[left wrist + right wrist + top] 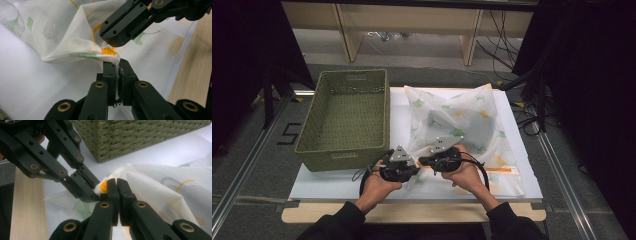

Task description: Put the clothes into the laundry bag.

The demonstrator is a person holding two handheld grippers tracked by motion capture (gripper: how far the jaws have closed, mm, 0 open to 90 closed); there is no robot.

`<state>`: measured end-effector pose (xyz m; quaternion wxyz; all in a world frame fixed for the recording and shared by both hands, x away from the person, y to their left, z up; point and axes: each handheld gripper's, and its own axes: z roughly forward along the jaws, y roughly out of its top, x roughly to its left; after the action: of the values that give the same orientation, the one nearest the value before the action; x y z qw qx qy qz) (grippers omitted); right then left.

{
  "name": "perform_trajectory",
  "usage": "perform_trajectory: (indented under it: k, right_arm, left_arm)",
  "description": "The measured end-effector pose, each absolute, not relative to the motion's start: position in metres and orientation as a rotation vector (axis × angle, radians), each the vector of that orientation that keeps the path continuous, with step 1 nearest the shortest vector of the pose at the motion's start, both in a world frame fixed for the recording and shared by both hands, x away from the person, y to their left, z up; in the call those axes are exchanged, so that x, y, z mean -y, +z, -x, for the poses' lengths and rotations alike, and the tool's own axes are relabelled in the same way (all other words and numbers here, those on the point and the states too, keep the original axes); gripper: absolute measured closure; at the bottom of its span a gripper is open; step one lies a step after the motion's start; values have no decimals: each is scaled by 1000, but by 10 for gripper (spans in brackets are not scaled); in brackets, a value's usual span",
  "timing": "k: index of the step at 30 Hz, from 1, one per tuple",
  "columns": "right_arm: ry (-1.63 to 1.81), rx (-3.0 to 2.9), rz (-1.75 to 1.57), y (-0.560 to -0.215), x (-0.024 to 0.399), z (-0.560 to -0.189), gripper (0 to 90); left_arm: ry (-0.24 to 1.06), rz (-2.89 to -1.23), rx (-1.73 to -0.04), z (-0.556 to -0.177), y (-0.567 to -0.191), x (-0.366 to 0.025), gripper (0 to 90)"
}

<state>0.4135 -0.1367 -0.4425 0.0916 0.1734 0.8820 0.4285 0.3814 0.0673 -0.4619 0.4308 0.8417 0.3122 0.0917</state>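
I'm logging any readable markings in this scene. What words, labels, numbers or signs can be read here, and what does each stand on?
"5": a black mark on the grey floor, left of the green woven basket, as seen from the high view.
Green woven basket: no label to be read.
White mesh bag with green and yellow leaf prints: pictures only, no lettering.
Black tools in both hands: no readable marking.

High view looks forward and down over the table point(337, 186); both gripper views sit close behind their own jaws, sharing the cloth point(75, 37) fold pinched just ahead.
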Motion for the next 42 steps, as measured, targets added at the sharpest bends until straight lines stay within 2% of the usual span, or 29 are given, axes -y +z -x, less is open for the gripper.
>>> perform_trajectory:
  k: [3, 8, 10, 12, 14, 26, 42]
  right_arm:
    - [1254, -2614, -519, -442, 135, -412, 900]
    - [1248, -2633, -522, -446, 132, -413, 900]
    - [1247, -2631, -539, -446, 132, -412, 900]
    - [1241, -2626, -548, -447, 132, -412, 900]
    - [1251, -2628, -578, -448, 132, -412, 900]
    - [1288, -2621, -658, -450, 135, -415, 900]
    - [1241, -2619, -718, -455, 140, -415, 900]
  left_arm:
    - [171, -2037, -870, -383, -464, -68, 723]
    - [159, -1987, -929, -384, -465, -68, 660]
    - [194, -2010, -914, -384, -464, -70, 703]
    - [202, -2016, -905, -384, -463, -72, 803]
    - [216, -2016, -904, -384, -463, -72, 820]
    - [217, -2028, -870, -382, -462, -73, 857]
    - [232, -2036, -848, -374, -456, -79, 859]
